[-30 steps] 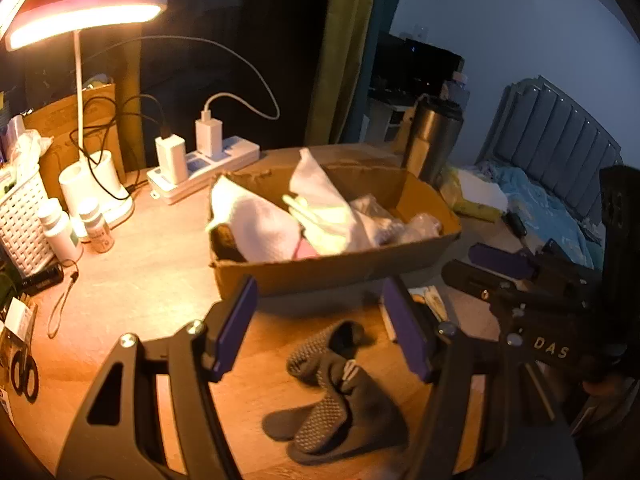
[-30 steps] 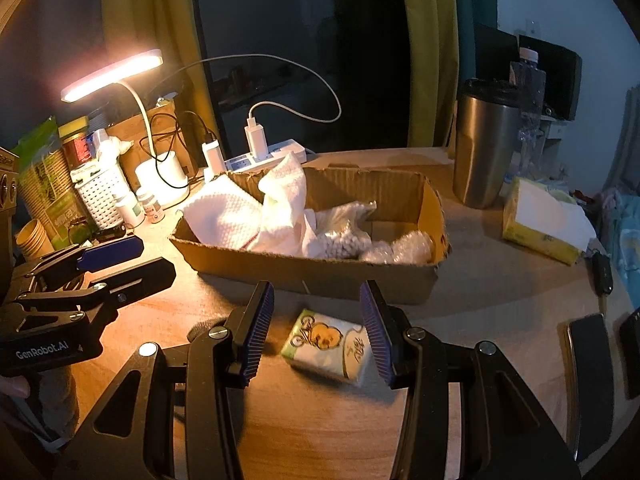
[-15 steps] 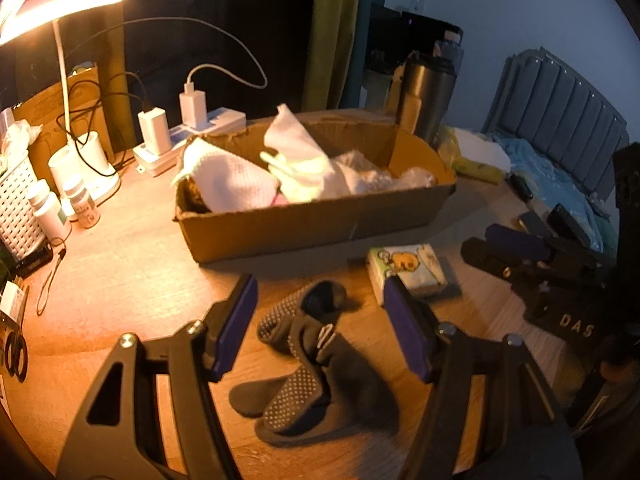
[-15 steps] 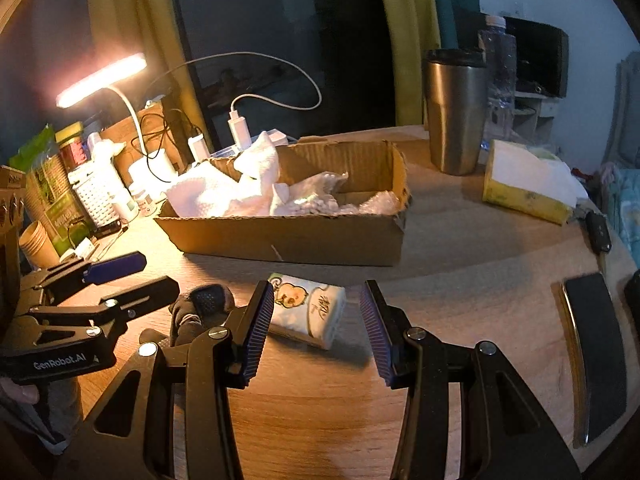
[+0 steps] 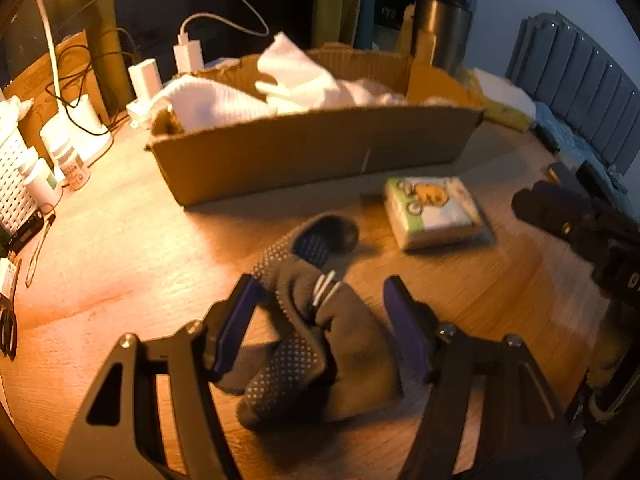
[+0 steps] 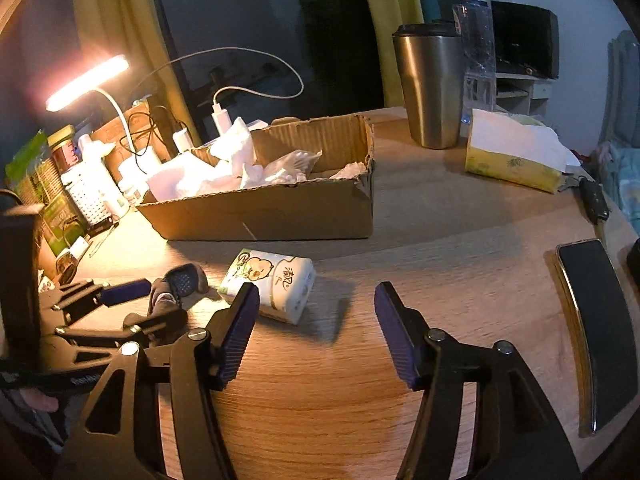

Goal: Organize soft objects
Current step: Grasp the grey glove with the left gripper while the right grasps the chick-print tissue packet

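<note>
From the left wrist view, our left gripper [image 5: 320, 328] is wide open and holds nothing. The dark grip socks [image 5: 308, 336] lie in a heap on the wooden table [image 5: 120, 264], between its two fingers and partly under them. Behind them stands the cardboard box [image 5: 316, 152], with white cloths [image 5: 224, 104] already inside. A small tissue pack [image 5: 432, 210] lies just in front of the box, apart from the socks. To do this step well, we think we should go lower, centre the fingers on the thick folded middle of the socks, and close so that both layers are taken together.

From the right wrist view, our right gripper [image 6: 316, 332] is also wide open and empty, over bare table. The tissue pack [image 6: 272, 284] lies beside its left finger, not between the fingers, so we should shift left before closing. A phone [image 6: 596, 332] lies at the right, well apart.
</note>
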A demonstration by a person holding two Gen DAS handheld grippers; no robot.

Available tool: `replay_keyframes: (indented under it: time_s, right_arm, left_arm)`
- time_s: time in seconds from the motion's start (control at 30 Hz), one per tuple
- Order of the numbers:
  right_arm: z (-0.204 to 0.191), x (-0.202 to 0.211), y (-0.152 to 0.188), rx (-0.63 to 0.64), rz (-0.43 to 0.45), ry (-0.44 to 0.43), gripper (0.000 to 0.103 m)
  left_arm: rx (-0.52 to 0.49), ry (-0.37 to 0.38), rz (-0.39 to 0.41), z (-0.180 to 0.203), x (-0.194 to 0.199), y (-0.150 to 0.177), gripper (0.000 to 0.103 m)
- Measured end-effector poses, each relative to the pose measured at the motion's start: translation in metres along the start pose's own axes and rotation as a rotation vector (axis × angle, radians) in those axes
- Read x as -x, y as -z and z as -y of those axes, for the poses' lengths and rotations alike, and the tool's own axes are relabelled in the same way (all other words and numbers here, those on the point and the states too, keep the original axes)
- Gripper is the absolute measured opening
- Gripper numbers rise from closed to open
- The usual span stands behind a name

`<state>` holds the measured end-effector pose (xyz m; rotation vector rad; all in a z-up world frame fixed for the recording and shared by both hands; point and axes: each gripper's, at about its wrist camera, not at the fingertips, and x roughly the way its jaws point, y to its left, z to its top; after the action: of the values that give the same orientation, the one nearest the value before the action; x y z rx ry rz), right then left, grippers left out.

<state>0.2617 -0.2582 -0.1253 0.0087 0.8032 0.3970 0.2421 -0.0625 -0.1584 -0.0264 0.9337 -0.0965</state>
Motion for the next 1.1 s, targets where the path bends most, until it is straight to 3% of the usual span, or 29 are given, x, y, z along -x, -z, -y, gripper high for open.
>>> replay_keyframes:
  time_s: [0.27,0.53,0.97,1.1]
  right_arm:
    - [-0.005,-0.009,0.000,0.007,-0.022,-0.003,0.064]
    - [-0.020,-0.027,-0.004,0.033,-0.055,-0.005,0.064]
    - [-0.047,-0.056,-0.011,0.064,-0.099,0.004,0.064]
    - [-0.054,-0.063,-0.013,0.072,-0.110,0.009,0.071]
  left_arm:
    - [-0.028,-0.004,0.000,0.001,-0.008,0.005,0.063]
    - [-0.003,0.073,0.023,-0.014,-0.005,0.005,0.032]
    - [0.043,0.147,0.069,-0.036,0.012,0.004,0.030]
    - [0.056,0.157,0.080,-0.042,0.016,0.005,0.030]
